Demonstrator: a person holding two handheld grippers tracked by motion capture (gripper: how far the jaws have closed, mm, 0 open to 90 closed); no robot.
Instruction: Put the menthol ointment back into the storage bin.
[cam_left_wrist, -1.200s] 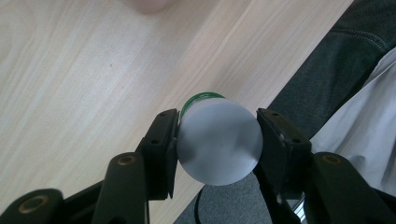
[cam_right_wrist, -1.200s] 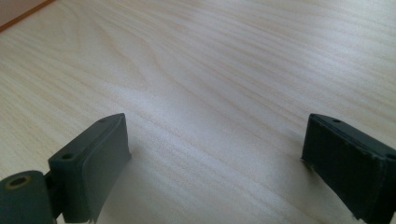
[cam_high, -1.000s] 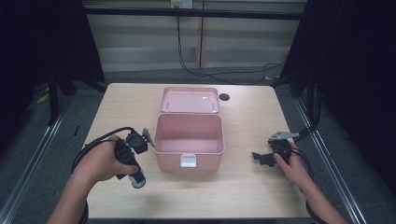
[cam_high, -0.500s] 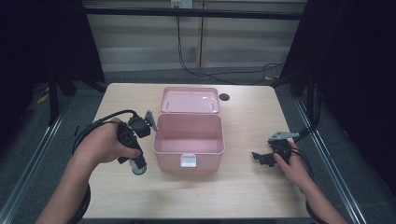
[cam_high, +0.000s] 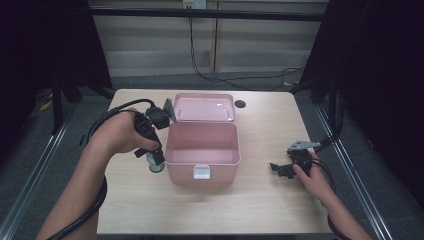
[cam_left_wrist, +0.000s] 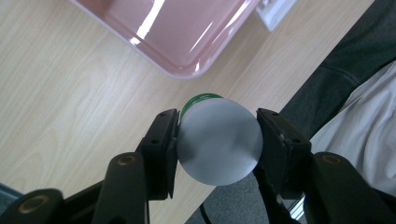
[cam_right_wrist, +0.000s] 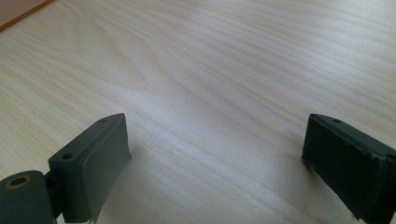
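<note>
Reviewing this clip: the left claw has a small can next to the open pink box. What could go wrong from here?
1. The left claw grips the round can only across its curved sides; it could slip or twist out.
2. The can hangs beside the pink box, near its left wall; it might clip the rim on the way in.
3. The right claw rests open, away from the box, so nothing steadies the box if it is bumped.

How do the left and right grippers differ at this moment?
The left gripper is shut on a round can; the right gripper is open with nothing between its jaws. The left is held up beside the open pink box; the right sits low at the table, well off from the box. Both have black jaws.
</note>
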